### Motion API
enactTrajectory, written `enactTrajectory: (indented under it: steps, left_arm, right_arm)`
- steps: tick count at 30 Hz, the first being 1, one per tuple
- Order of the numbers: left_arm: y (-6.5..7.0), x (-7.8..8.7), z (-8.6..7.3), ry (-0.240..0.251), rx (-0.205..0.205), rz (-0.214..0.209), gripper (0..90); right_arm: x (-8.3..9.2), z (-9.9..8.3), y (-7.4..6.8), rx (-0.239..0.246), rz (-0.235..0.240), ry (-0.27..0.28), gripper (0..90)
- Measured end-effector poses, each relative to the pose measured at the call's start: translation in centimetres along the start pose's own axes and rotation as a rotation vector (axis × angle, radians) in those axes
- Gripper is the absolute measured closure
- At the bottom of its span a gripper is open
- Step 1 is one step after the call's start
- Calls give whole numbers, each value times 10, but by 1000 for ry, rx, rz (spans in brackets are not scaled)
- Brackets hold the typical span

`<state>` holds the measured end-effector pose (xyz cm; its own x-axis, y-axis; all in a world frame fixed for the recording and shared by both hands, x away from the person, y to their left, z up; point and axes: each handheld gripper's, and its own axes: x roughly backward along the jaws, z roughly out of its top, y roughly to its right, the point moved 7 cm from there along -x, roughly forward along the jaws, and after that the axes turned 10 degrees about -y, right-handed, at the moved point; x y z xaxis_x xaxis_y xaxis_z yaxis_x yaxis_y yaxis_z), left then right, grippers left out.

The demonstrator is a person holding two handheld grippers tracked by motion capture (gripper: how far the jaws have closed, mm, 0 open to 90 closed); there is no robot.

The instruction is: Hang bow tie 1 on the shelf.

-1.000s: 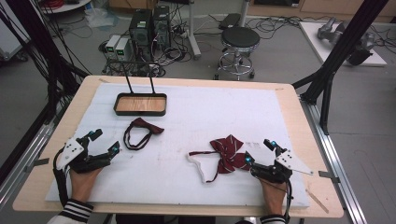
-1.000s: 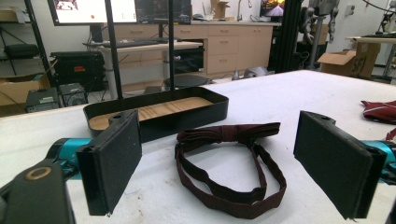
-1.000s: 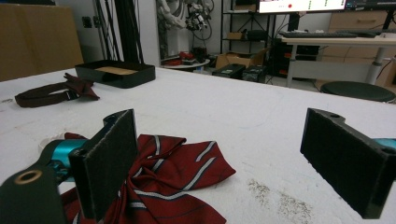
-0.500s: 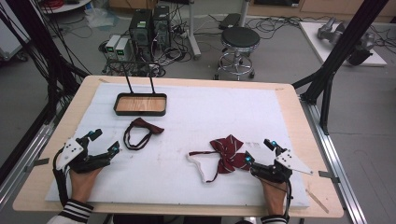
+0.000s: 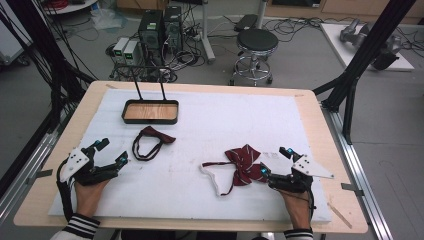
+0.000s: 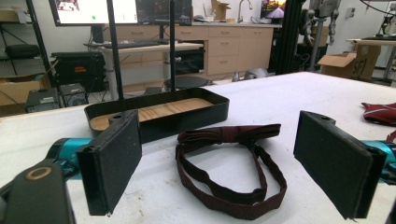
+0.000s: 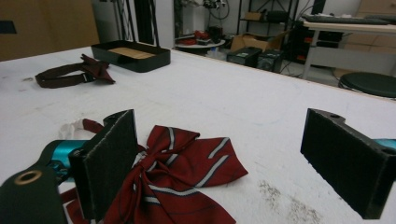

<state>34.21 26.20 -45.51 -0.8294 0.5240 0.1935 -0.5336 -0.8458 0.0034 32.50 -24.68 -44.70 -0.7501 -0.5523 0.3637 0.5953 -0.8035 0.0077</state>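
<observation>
On the white table cover (image 5: pixel 210 125) the right gripper (image 5: pixel 275 162) rests low near the front edge with its jaws spread wide, and the striped red bow tie (image 5: pixel 243 162) lies just in front of it and toward its inner side. In the right gripper view the striped bow (image 7: pixel 182 172) sits on the cloth ahead of the near left finger (image 7: pixel 109 163), partly behind that pad and reaching into the gap, while the far finger (image 7: pixel 348 158) stands well apart from the fabric; neither pad presses on it. Its white and red strap (image 5: pixel 212 175) loops out from the bow, away from this gripper, toward the middle of the table. The left gripper (image 5: pixel 111 152) lies on the cover at the other side, its jaws likewise apart with nothing between the pads. The dark maroon bow tie (image 5: pixel 150 141) sits near it, ahead of the jaws; in the left gripper view its band (image 6: pixel 229 177) forms a closed loop on the cloth, centred between the two fingers (image 6: pixel 112 163) but beyond their tips, touching neither. Behind that tie stands the black tray (image 5: pixel 150 104) with a wooden floor and two upright rods.
</observation>
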Motion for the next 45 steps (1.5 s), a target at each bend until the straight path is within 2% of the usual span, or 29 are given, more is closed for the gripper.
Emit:
enactTrajectory:
  steps: [5,6,7,8,9,14,15,17,21,22,25,26,28,31,32,33,34,39,45]
  left_arm:
    - [0,0,0,0,1,0,156]
    - [0,0,0,1,1,0,156]
    - [0,0,0,0,1,0,156]
    - [0,0,0,0,2,0,156]
    - [0,0,0,0,3,-1,156]
    - [0,0,0,-1,2,0,156]
    - [0,0,0,0,2,0,156]
    - [0,0,0,-1,2,0,156]
    - [0,0,0,0,2,0,156]
    - [0,0,0,0,2,0,156]
    - [0,0,0,0,3,1,156]
    - [0,0,0,0,3,1,156]
    - [0,0,0,0,5,2,156]
    - [0,0,0,0,3,1,156]
    - [0,0,0,0,3,1,156]
    - [0,0,0,0,4,2,156]
    - [0,0,0,0,3,2,156]
    - [0,0,0,0,3,2,156]
    - [-1,0,0,-2,2,5,156]
  right_arm:
    - [-2,9,-5,34,44,-38,102]
    - [-6,13,-8,65,72,-70,103]
    - [-6,13,-8,65,72,-70,103]
    - [-8,14,-10,85,86,-88,103]
    - [-11,16,-14,106,115,-127,103]
    - [-20,23,-20,148,160,-180,103]
    - [-24,24,-22,163,175,-210,103]
    - [-26,24,-23,175,182,-222,103]
    - [-33,23,-26,218,204,-296,103]
    - [-37,22,-28,237,225,-328,103]
    - [-40,22,-28,257,232,-354,103]
    - [-42,21,-28,265,244,-384,103]
    - [-44,21,-28,272,248,-398,104]
    - [-51,18,-29,308,268,-455,104]
    - [-51,18,-29,308,268,-455,104]
    - [-54,14,-30,328,277,-499,104]
    - [-54,14,-30,328,277,-499,104]
    - [-63,4,-31,372,287,-573,105]
    - [-67,-3,-34,384,294,-631,160]
